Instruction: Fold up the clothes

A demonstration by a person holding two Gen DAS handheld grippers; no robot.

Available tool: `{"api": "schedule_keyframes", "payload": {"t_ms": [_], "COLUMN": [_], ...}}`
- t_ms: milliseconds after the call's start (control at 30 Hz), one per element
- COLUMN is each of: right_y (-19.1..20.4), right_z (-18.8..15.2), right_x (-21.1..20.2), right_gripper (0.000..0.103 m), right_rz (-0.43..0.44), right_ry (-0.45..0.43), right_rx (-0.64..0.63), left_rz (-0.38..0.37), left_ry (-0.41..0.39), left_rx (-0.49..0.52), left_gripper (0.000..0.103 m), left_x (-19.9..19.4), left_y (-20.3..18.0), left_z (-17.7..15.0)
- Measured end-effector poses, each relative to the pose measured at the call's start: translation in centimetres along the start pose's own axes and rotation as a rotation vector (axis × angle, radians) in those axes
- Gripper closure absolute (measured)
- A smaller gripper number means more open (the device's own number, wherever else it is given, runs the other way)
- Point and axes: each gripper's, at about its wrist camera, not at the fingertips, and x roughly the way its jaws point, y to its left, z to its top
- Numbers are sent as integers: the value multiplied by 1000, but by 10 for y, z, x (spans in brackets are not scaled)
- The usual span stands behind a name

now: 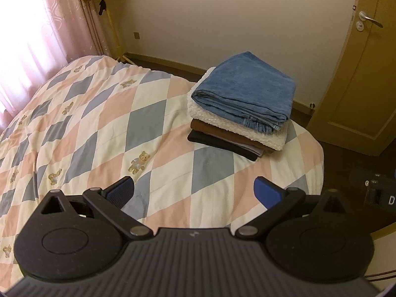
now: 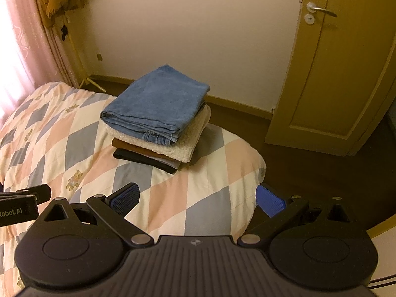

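STEP: stack [image 2: 158,116] looks finished, jeans [image 1: 245,94] on top | CLAWS: left gripper [image 1: 194,193] and right gripper [image 2: 198,198] spread, empty | NEXT: I see no loose garment on near bed [image 1: 99,123].

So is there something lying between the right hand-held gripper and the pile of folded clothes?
Nothing visible. Only bare quilt lies between the open right hand-held gripper and the pile of folded clothes. The left hand-held gripper sits off to the side.
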Motion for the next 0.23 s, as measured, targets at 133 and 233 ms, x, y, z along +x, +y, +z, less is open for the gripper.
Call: {"api": "schedule_keyframes", "payload": {"t_ms": [133,233], "right_y": [-5,-9], "right_z": [-7,-12], "right_x": [-9,-16], "right_gripper": [0,0], "right_rz": [-3,-6], "right_ry": [-11,-18], "right_rx": [12,20], "left_rz": [-15,-27], "left_ry": [-19,-32], "left_rx": [14,22], "left_gripper": [1,1], "left_x": [-10,-16], "left_y": [-5,-9], "left_z": [-6,-10]}}
